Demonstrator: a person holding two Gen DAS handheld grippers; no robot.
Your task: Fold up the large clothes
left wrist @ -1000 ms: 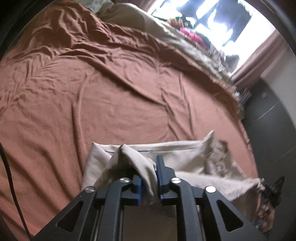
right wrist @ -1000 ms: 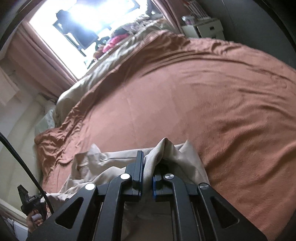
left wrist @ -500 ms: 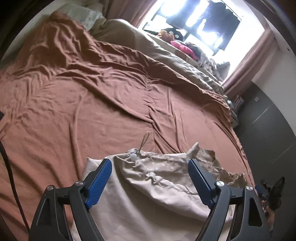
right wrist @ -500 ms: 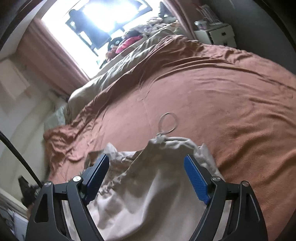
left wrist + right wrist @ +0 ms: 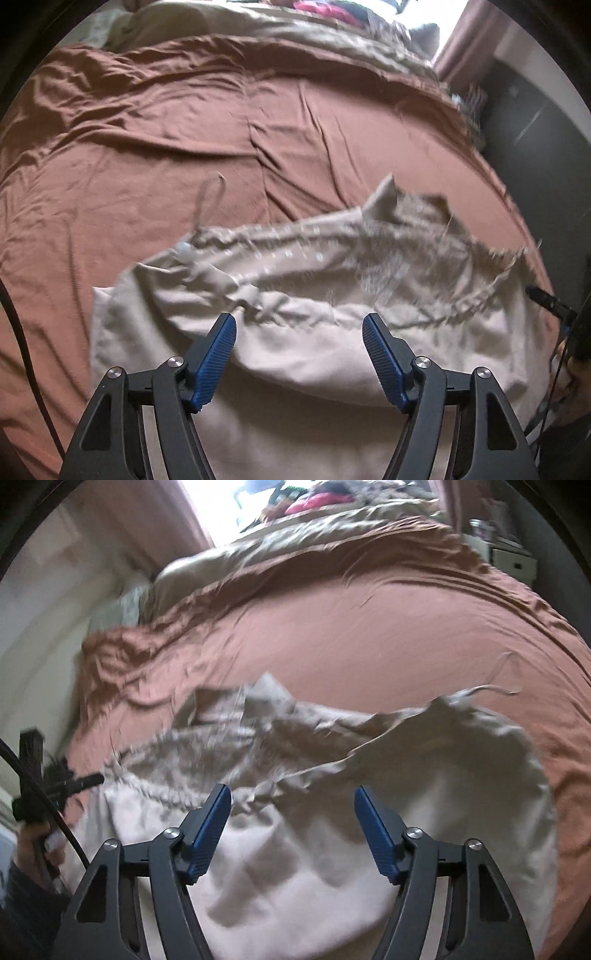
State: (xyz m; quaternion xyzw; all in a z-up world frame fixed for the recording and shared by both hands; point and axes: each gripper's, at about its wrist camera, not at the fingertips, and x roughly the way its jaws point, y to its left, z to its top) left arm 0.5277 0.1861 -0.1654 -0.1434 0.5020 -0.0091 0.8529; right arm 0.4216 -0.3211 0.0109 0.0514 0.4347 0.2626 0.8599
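Garment: a large beige woven cloth garment with a gathered drawstring band lies rumpled on the rust-brown wrinkled bedspread, filling the lower half of both wrist views.
Left claw: the left gripper is released; its blue ribbed pads stand wide apart above the cloth with nothing pinched between them. The jaws have just been closing a little.
Right claw: the right gripper is likewise released over the same garment, its pads clear of the fabric, and its jaws have also just been narrowing slightly.
Long axis: in the left view the gathered band runs from centre left up to the right edge; in the right view it runs from lower left to upper right.
Drawstring: a thin pale cord loop lies on the bedspread just beyond the band's left end.
Key relation: the cloth sits directly ahead of and beneath both claws, with each one over its own end of the garment, so neither is clearly nearer.
Likely need: a fresh grip on the near edge or corners, I judge.
Blur: the fabric detail is smeared, so the exact layering is unclear.
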